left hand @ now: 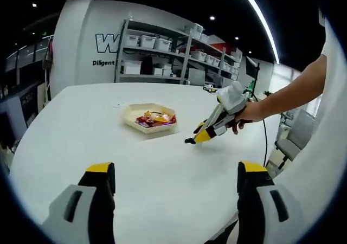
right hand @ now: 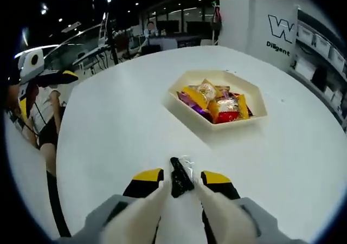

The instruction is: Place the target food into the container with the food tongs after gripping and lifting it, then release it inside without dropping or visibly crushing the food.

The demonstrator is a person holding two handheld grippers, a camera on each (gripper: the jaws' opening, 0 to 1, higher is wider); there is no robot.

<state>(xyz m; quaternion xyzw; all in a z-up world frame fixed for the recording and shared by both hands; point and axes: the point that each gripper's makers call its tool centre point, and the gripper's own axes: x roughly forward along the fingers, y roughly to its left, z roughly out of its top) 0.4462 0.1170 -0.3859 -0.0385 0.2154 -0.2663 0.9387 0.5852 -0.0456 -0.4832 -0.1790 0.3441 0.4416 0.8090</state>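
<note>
A small black wrapped snack (right hand: pixel 179 182) with a clear wrapper end sits at the table surface, a short way in front of the hexagonal cream tray (right hand: pixel 257 100). Two pale tong arms (right hand: pixel 158 200) run along the inside of my right gripper (right hand: pixel 181 176) and meet on the snack. The gripper's jaws are drawn in against them. The tray holds several colourful wrapped snacks (right hand: pixel 217 103). In the left gripper view, my right gripper (left hand: pixel 191 140) slants down to the table beside the tray (left hand: pixel 130 114). My left gripper (left hand: pixel 176 171) hovers wide open over bare table, holding nothing.
The round white table (left hand: pixel 81 135) ends close to the person on the near side. Shelves with white bins (left hand: pixel 162 54) stand behind it. An office chair (left hand: pixel 295 138) and a black cable (left hand: pixel 265 141) are at the right. My left gripper (right hand: pixel 59 77) shows at the far left.
</note>
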